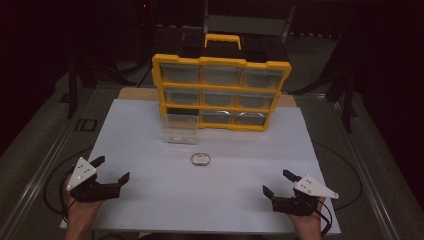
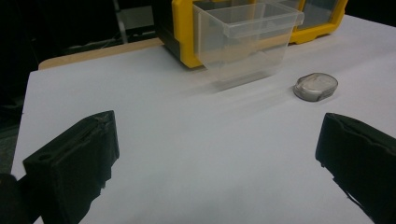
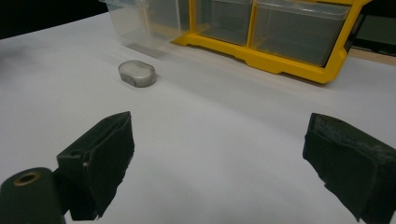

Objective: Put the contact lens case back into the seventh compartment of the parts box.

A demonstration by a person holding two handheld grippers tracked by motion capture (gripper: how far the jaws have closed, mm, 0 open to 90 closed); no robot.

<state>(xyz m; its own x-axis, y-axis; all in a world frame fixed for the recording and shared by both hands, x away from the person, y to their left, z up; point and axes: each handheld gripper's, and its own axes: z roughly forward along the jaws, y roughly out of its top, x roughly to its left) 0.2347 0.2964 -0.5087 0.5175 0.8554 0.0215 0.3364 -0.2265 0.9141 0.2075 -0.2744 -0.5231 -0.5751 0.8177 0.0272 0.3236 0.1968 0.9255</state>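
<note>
A yellow organiser (image 1: 220, 92) (image 3: 261, 56) with clear drawers stands upright at the back of the white board. One clear drawer (image 1: 180, 128) (image 2: 245, 39) (image 3: 140, 21) is pulled out of its bottom-left slot and rests on the board. A small grey oval piece (image 1: 200, 159) (image 2: 316, 86) (image 3: 137, 73) lies on the board in front of it. My left gripper (image 1: 112, 169) (image 2: 217, 154) rests near the board's front left, open and empty. My right gripper (image 1: 278, 182) (image 3: 219, 158) sits at the front right, open and empty too.
The white board (image 1: 210, 190) lies on a grey table with metal rails at both sides. A wooden strip (image 2: 93, 53) shows behind the board. Dark stands and cables surround the table. A hand holds each gripper at the bottom edge.
</note>
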